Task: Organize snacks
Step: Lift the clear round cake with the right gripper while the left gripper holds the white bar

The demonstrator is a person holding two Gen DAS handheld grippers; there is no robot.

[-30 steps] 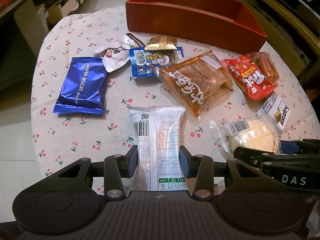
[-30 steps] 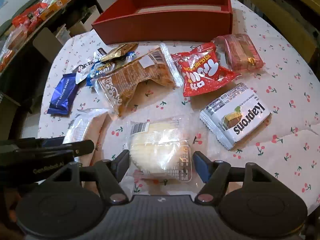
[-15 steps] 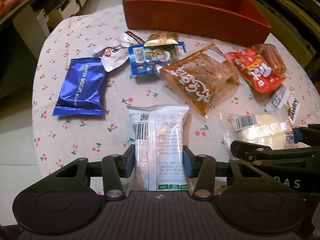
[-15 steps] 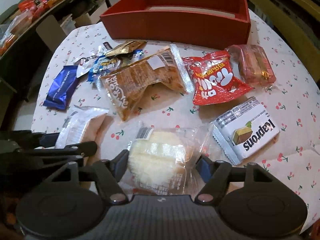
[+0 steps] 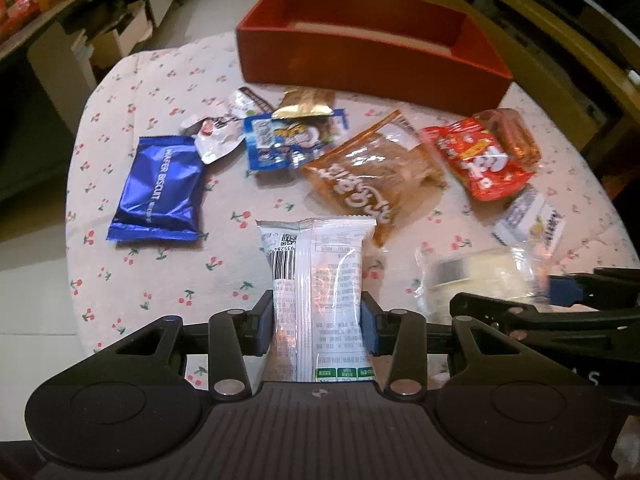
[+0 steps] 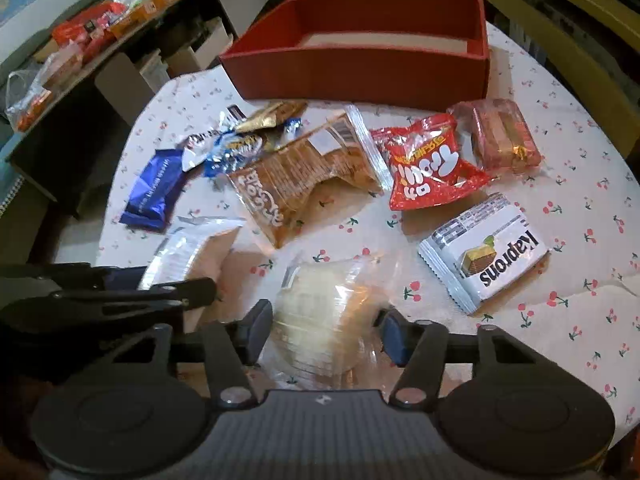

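Note:
My left gripper (image 5: 318, 320) holds a white snack packet (image 5: 320, 264) with a barcode. Its blue pads press on both long sides, the jaws still closing a little. My right gripper (image 6: 326, 330) closes on a pale round cake in a clear wrapper (image 6: 324, 308), its pads against the wrapper and the cake lifted and tilted. The red open box (image 5: 360, 60) stands at the far edge of the cherry-print tablecloth (image 5: 160, 280). The two grippers sit side by side near the front edge.
Loose snacks lie between me and the box: a blue wafer packet (image 5: 160, 188), an orange-brown bag (image 5: 372, 176), a red bag (image 6: 424, 164), a pink packet (image 6: 504, 138), a white Kaprons packet (image 6: 484, 252) and small wrappers (image 5: 288, 140). A cluttered shelf (image 6: 80, 40) stands left.
The right gripper's jaws have shut on the cake packet and lifted it a little off the cloth. The left gripper keeps its hold on the white packet, hardly moved.

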